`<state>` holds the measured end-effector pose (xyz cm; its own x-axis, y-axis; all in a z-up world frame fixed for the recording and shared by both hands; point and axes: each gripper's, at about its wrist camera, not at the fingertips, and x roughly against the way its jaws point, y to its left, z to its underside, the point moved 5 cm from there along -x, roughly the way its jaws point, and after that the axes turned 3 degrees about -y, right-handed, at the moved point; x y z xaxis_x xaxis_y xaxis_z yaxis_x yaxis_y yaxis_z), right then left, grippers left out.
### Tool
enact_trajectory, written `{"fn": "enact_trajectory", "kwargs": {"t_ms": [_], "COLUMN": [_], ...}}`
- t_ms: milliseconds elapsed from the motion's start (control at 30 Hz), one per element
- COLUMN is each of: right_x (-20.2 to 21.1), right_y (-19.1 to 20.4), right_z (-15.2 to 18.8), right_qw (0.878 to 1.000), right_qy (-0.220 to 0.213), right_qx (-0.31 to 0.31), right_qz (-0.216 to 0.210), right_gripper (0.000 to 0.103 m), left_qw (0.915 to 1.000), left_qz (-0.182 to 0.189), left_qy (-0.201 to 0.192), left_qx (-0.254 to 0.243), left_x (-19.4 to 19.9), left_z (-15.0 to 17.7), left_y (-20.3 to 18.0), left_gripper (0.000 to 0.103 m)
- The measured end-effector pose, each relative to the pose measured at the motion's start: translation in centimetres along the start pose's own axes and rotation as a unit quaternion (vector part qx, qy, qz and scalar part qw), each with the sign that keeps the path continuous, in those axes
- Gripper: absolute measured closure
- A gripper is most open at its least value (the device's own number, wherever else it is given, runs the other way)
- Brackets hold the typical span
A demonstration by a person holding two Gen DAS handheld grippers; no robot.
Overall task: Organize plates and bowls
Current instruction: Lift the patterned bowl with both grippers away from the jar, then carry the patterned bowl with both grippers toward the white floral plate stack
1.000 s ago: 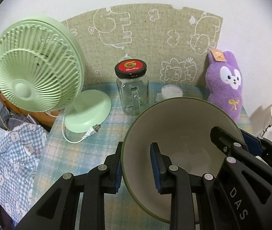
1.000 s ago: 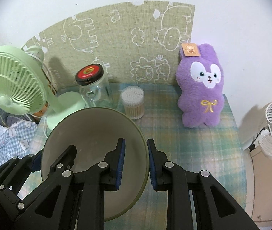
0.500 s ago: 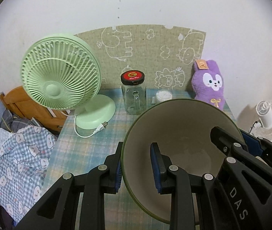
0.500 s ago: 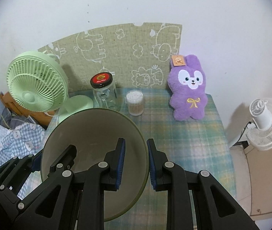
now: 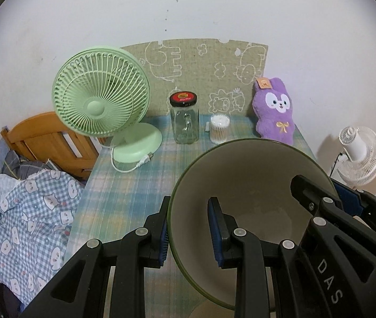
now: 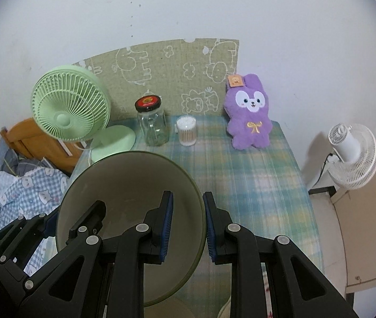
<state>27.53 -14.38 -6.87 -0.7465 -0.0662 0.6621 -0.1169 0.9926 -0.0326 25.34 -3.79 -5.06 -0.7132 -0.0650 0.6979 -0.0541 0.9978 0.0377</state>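
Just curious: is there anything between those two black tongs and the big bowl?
No. Both tongs, left and right, already clamp the bowl by opposite sides of its rim, with nothing in between.

Tablecloth [image 6: 254,185] lies open ahead; fan [image 5: 100,103], jar [image 5: 184,122], plush [image 6: 250,116] line the back.

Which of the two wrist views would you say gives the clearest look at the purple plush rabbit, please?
The right wrist view: the purple plush rabbit stands whole on the checked tablecloth, nothing covering it. In the left wrist view the rabbit appears smaller, and the bowl rim comes right up under its feet.
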Motion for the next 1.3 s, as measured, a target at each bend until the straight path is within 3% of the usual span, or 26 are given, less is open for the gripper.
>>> {"fn": "enact_trajectory", "kwargs": {"t_ms": [600,1300], "right_x": [2.7,0.5], "right_y": [0.2,0.0], "right_z": [8.5,14.7], "right_qw": [0.999,0.996], "right_qy": [0.017,0.077], "right_qx": [-0.022,-0.039], "right_qz": [0.022,0.032], "right_gripper": [0.077,0.077], "left_qw": [0.9993,0.9953], "left_qz": [0.024,0.036], "left_qy": [0.022,0.085], "left_qx": [-0.019,-0.029], "left_x": [2.1,-0.1], "left_z": [7.4,13.1], "left_y": [0.3,0.3], "left_gripper": [0.078,0.078]}}
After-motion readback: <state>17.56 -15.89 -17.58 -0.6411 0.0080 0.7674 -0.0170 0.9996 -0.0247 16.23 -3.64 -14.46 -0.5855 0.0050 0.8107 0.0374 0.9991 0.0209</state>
